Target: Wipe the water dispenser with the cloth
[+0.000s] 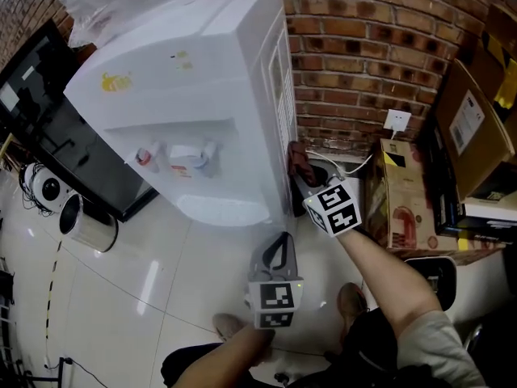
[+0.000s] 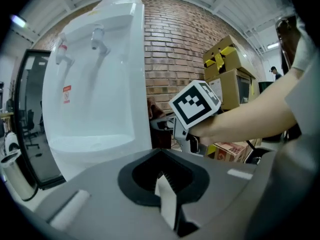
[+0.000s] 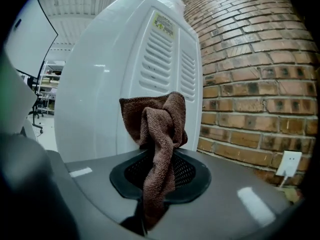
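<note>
The white water dispenser stands on the tiled floor beside a brick wall. Its vented side panel fills the right gripper view. My right gripper is shut on a bunched brown cloth, which stands up out of the jaws. It holds the cloth low against the dispenser's right side, near the back corner. My left gripper hangs in front of the dispenser's base, jaws together and empty, apart from the machine. In the left gripper view the dispenser's taps show, and my right gripper is beside the cloth.
A brick wall with a white socket runs behind. Cardboard boxes crowd the right side close to my right arm. A black glass-fronted unit and a small white bin stand left of the dispenser. My feet are on the floor below.
</note>
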Available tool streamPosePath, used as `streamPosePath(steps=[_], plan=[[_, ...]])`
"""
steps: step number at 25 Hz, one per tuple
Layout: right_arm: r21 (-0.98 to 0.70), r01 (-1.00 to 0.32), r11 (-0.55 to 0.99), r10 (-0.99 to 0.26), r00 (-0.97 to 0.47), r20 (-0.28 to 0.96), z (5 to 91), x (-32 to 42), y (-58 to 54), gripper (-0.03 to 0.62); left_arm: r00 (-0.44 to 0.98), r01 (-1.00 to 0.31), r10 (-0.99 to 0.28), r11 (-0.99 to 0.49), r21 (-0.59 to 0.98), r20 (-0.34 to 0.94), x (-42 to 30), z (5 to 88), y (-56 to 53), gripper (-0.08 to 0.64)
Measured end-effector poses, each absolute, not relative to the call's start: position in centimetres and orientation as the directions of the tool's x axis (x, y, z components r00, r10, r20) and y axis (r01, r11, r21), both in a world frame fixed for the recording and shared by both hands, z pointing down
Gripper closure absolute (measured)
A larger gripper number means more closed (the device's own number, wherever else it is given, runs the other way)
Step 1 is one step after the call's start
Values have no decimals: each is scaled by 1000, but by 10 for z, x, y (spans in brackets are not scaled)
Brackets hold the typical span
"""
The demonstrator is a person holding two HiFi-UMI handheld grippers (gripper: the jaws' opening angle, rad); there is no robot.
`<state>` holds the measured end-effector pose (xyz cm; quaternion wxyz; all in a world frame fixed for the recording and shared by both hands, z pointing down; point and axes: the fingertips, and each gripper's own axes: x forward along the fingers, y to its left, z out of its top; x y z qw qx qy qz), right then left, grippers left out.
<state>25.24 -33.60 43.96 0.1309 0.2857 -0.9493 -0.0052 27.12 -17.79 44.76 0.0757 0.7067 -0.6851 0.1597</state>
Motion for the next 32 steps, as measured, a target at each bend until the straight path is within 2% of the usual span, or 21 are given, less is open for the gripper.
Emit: streamPosePath(steps=[4,10,15,22,32], plan=[[82,-555,828,-552,-780,294,468,252,-344,525,2,-981,-938,-70,-181,346,276,482,-176,560],[73,-558,827,-539,-748,387,520,250,-350,523,-29,-992,-917,-22,-123,398,277,536,-174,560],[-15,-593,805,-519,-716,467,590,251,-344,523,-9,-990,-903,-53,-133,430,286,571,-174,560],[-78,-612,787,-469,-676,568,686,251,-333,525,2,-990,-872,-71,-123,489,296,619,-172,560],[-101,-581,807,-371,-633,679,754,250,-328,523,-13,-993,-846,-53,-109,534,288,646,-176,560]])
